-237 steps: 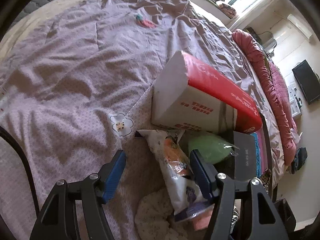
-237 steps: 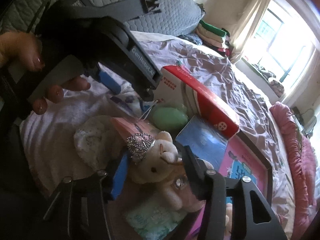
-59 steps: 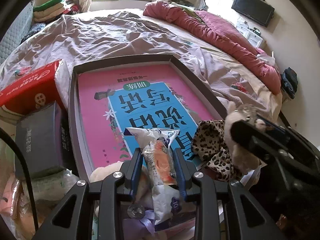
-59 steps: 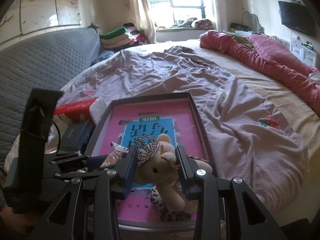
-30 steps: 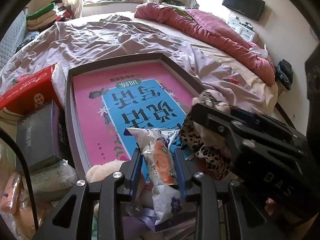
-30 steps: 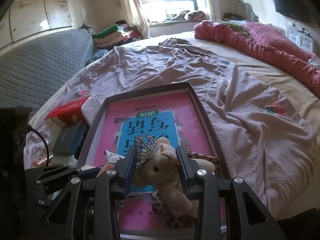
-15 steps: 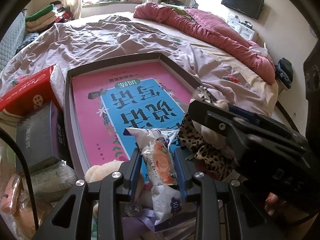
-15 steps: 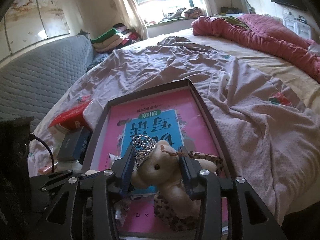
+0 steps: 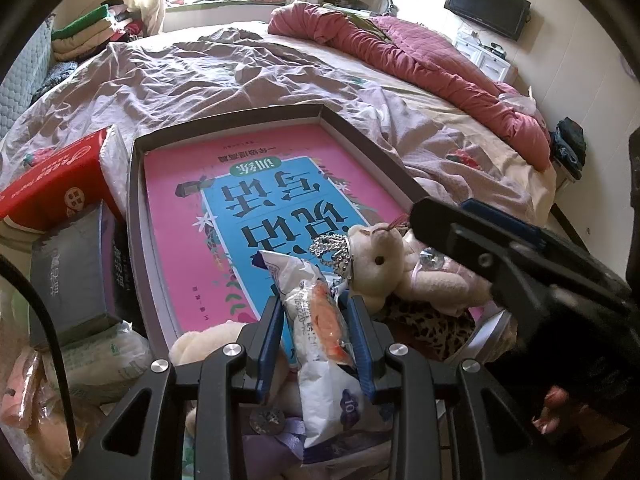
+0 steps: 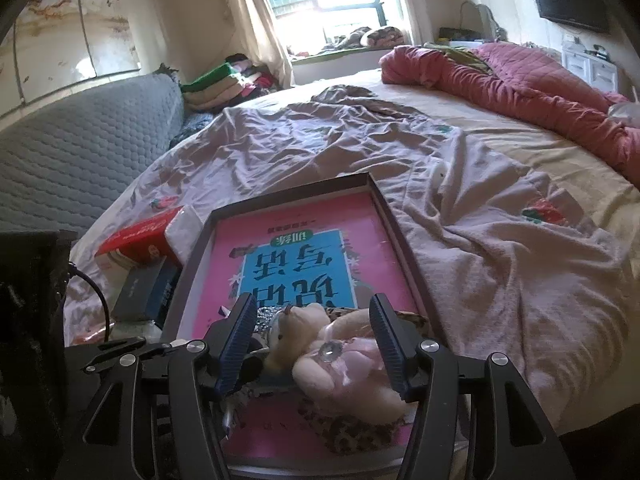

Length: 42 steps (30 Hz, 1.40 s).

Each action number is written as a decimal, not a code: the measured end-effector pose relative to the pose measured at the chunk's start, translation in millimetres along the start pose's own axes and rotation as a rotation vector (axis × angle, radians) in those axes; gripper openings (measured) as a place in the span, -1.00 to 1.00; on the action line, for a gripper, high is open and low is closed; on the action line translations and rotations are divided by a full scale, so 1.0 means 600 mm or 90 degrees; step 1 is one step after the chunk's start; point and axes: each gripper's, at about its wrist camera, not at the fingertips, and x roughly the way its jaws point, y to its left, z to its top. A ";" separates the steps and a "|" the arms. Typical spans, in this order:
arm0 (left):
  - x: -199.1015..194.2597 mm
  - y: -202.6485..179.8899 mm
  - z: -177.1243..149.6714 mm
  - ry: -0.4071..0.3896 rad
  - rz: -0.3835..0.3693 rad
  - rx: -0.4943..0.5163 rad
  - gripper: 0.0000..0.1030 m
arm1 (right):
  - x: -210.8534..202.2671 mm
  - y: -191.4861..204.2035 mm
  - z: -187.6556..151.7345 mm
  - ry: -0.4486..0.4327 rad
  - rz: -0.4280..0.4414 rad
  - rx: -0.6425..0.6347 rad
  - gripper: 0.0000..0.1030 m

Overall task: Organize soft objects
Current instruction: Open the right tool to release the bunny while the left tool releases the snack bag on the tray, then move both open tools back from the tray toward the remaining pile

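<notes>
My left gripper (image 9: pixel 315 306) is shut on a white and orange plastic packet (image 9: pixel 320 332), held above the near end of a dark-rimmed tray (image 9: pixel 362 136) lined with a pink and blue book cover. A cream teddy bear (image 10: pixel 320 356) with a silver tiara (image 9: pixel 334 252) lies on its side on a leopard-print cloth (image 10: pixel 360 432) in that tray. My right gripper (image 10: pixel 313 304) straddles the bear. Its jaws are opening and the blue pads stand clear of the bear on both sides.
Left of the tray sit a red tissue box (image 9: pixel 52 184), a grey box (image 9: pixel 72 272) and a white soft pack (image 9: pixel 100 356). Another cream plush (image 9: pixel 200 344) lies under my left gripper. Wrinkled mauve sheet (image 10: pixel 500 240) and a red quilt (image 10: pixel 520 76) lie beyond.
My right jaws have spread apart and let go of the bear, which now lies on the leopard cloth in the tray. My left gripper and its packet have not moved.
</notes>
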 end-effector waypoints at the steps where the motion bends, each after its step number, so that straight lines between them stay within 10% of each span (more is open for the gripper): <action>1: 0.000 -0.002 0.000 0.000 0.000 0.004 -0.36 | -0.003 -0.003 0.000 -0.001 -0.005 0.001 0.18; 42: -0.086 0.017 0.016 -0.070 0.001 -0.005 0.31 | -0.077 -0.008 0.021 -0.046 -0.080 -0.006 0.44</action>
